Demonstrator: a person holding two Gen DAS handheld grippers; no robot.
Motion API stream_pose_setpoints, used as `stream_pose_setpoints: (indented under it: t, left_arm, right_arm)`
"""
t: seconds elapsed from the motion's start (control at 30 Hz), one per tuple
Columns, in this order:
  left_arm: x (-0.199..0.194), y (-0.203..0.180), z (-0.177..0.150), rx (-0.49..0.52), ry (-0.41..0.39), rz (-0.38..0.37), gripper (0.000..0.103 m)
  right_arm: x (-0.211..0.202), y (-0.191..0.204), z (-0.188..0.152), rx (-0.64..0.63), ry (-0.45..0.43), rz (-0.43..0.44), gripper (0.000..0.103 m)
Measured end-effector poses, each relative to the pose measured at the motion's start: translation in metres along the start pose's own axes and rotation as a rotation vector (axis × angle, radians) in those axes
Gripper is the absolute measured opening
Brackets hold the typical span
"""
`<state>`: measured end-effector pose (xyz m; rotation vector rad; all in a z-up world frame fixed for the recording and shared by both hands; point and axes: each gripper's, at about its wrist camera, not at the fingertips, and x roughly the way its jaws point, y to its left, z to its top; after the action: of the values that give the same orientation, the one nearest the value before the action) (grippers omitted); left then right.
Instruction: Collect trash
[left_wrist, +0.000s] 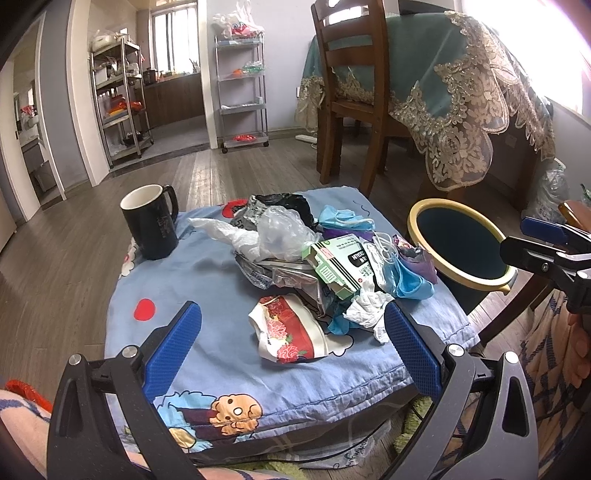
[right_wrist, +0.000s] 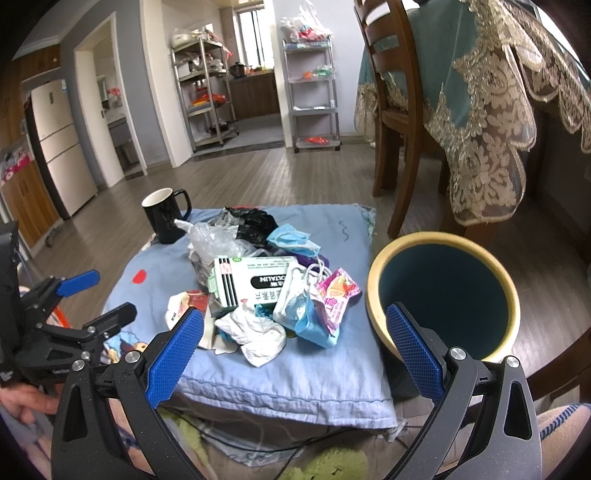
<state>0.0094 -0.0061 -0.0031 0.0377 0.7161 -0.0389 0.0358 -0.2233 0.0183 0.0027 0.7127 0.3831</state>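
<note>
A heap of trash lies on a blue cartoon-print cushion (left_wrist: 207, 280): a green-and-white medicine box (left_wrist: 340, 264) (right_wrist: 255, 282), blue face masks (left_wrist: 345, 219) (right_wrist: 293, 238), crumpled white tissue (left_wrist: 365, 310) (right_wrist: 258, 332), a clear plastic bag (left_wrist: 284, 232), a pink candy wrapper (right_wrist: 338, 295) and a red floral wrapper (left_wrist: 288, 332). A yellow-rimmed dark bin (left_wrist: 417, 218) (right_wrist: 373, 280) stands on the floor right of the cushion. My left gripper (left_wrist: 291, 308) (right_wrist: 99, 299) hovers open over the near side of the heap, above the floral wrapper. My right gripper (right_wrist: 295, 312) (left_wrist: 546, 243) is open and holds nothing, between the heap and the bin.
A black mug (left_wrist: 151, 225) (right_wrist: 164, 216) stands upright at the cushion's far left corner. A wooden chair (left_wrist: 347, 92) and a table with a lace-edged cloth (left_wrist: 461, 96) stand behind the bin. Metal shelving racks (right_wrist: 314, 85) and a fridge (right_wrist: 59, 147) line the far walls. Cables run under the cushion.
</note>
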Motion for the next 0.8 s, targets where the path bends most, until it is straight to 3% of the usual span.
stream_pose_setpoints:
  t: [0.33, 0.67, 0.8]
  left_arm:
    - [0.039, -0.014, 0.009, 0.0, 0.074, -0.07, 0.095]
    - [0.081, -0.037, 0.004, 0.004, 0.183, -0.208, 0.071]
    - [0.104, -0.046, -0.001, 0.009, 0.237, -0.209, 0.065]
  right_arm:
    - [0.016, -0.017, 0.014, 0.018, 0.052, 0.0, 0.098]
    - [0.027, -0.043, 0.016, 0.11, 0.083, -0.01, 0.098]
    - [0.035, -0.049, 0.018, 0.117, 0.101, -0.024, 0.098]
